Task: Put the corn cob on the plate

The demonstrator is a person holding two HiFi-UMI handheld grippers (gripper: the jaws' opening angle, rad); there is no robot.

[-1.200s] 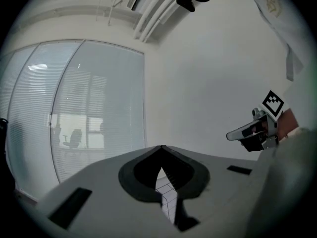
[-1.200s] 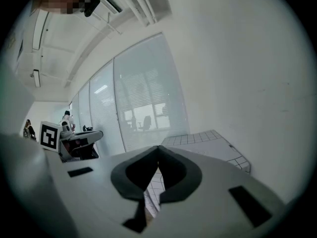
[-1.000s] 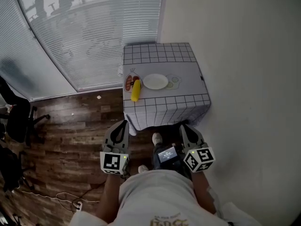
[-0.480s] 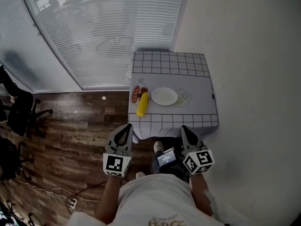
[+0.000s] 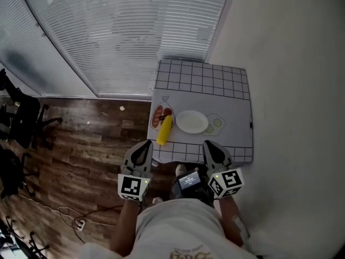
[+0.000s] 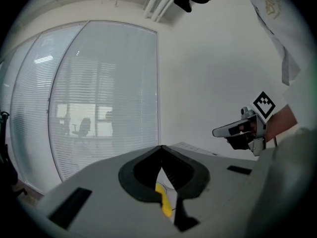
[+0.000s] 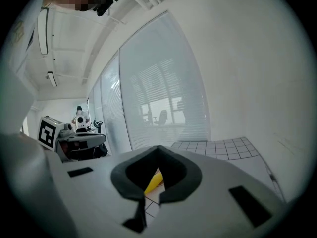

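Observation:
A yellow corn cob point(image 5: 164, 130) lies on the small table point(image 5: 237, 144) covered with a grid-patterned cloth, just left of a white plate point(image 5: 192, 121). My left gripper point(image 5: 143, 149) and right gripper point(image 5: 211, 149) hang side by side just short of the table's near edge, both shut and empty. Through the shut jaws, the left gripper view shows a slice of the corn cob point(image 6: 164, 201), and the right gripper view shows the corn cob point(image 7: 154, 180) too. The right gripper point(image 6: 237, 131) appears in the left gripper view, and the left gripper point(image 7: 79, 139) in the right gripper view.
A printed placemat picture point(image 5: 159, 115) lies under the corn's far end. A white wall point(image 5: 291, 90) runs along the table's right side and a glass partition with blinds point(image 5: 118, 31) stands behind it. Office chairs point(image 5: 21, 117) stand at the left on the wooden floor point(image 5: 81, 161).
Both grippers and the person have advanced toward the table; the table now sits lower and closer in the head view, right in front of the fingertips. Both grippers stayed shut.

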